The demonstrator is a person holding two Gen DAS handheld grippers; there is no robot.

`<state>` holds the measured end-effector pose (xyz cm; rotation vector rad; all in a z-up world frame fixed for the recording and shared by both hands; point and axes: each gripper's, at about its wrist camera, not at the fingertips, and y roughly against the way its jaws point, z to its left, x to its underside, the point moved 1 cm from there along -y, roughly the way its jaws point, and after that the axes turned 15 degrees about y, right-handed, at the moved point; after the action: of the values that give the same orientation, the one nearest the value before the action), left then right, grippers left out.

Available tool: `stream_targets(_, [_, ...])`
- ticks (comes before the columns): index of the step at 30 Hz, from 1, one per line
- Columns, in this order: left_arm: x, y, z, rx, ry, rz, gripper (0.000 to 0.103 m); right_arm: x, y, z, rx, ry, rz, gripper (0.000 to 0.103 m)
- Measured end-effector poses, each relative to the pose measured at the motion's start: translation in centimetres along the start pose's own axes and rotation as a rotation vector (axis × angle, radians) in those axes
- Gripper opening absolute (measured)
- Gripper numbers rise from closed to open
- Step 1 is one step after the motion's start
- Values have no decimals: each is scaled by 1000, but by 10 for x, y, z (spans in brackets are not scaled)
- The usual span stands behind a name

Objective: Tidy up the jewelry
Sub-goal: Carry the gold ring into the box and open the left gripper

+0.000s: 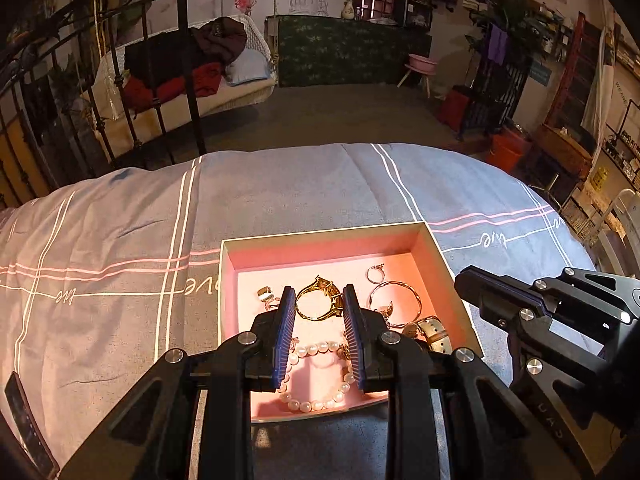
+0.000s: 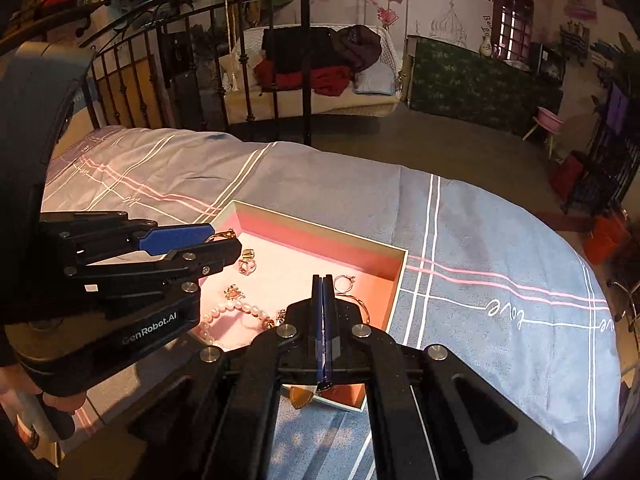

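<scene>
Nearly done, I judge: all jewelry visible lies inside pink box. Left gripper spread wide over it; right gripper pinched shut, empty.

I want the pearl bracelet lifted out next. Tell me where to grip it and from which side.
Grip the pearl bracelet on its near arc, coming straight down with the left tool. It lies flat as an open loop on the box floor, and that arc looks clear of other jewelry.

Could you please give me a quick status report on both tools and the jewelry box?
Left tool open, over gold bracelet. Right tool shut, apparently empty, at box's right side. Pink box holds pearl bracelet, rings. Nothing in the way.
</scene>
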<state>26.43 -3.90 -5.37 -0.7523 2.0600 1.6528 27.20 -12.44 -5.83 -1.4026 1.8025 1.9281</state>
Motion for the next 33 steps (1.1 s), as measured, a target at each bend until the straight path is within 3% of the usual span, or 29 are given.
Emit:
stream_targets(9, [12,-21,6,-28,7,62,24,14,-15,2,-27,-13,33,1])
stream_targets(33, [0,-25,-2,-26,18,76,24,20,-11,5,-54,17,45,1])
